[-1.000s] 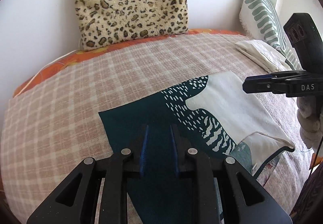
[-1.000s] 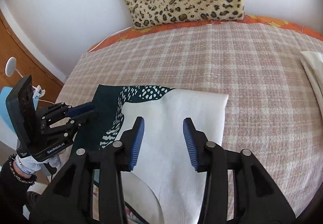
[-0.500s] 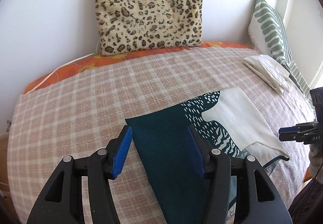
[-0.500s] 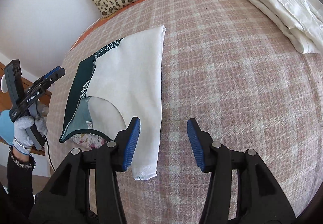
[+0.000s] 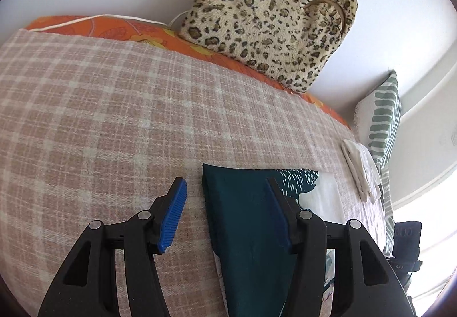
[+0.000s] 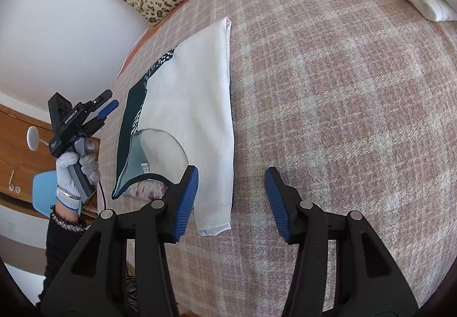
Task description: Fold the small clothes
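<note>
Plainly, both tools are wide open and hold nothing: the left gripper (image 5: 225, 212) straddles the near edge of the folded teal-and-white patterned top (image 6: 197, 105), and the right gripper (image 6: 231, 200) hovers at its sleeve end, lower centre. In my judgement, a one-sided pinch could drag the fold askew across the pink checked blanket (image 6: 328, 117).
</note>
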Motion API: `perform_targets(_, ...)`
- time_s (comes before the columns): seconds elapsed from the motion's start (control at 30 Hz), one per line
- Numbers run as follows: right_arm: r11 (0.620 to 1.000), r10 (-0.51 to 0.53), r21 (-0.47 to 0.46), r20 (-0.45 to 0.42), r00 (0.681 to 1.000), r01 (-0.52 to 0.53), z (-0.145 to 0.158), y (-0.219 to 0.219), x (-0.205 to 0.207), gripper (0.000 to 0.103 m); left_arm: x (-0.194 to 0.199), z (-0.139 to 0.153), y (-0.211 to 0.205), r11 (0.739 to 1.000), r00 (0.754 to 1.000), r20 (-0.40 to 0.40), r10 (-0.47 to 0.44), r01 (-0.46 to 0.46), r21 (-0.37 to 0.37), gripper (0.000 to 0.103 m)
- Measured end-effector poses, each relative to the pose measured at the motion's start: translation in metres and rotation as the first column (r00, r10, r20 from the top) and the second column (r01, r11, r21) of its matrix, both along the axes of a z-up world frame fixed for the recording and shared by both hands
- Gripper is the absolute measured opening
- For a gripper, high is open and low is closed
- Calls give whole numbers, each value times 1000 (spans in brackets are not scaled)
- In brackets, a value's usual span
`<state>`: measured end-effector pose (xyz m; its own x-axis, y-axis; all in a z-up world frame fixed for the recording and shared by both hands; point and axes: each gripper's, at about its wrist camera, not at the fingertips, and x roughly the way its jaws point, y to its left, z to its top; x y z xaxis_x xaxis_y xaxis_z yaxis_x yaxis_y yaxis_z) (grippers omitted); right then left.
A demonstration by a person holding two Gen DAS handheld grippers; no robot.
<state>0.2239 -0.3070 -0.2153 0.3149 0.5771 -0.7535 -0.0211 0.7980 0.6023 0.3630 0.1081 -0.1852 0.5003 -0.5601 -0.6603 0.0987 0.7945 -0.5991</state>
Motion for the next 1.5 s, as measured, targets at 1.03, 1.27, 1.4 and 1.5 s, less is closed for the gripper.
perform_targets(1.03, 966, 25, 260, -54, 998, -10, -20, 17, 11, 51, 28, -25, -25, 997, 999, 7, -47, 47, -64, 52)
perform_targets(1.27, 987, 29, 157, -31, 999, -24, -18, 32, 15, 17, 25, -24, -45, 996, 997, 29, -78, 77, 34, 6)
perform_targets(1.4, 993, 29, 119, -21, 999, -26, -17, 34, 14, 9, 18, -11, -53, 994, 993, 78, -84, 78, 73, 3)
perform_targets(1.5, 998, 43, 52, 18, 999, -43, -5, 42, 11, 7, 11, 7, -57, 990, 986, 134, -96, 81, 111, 3)
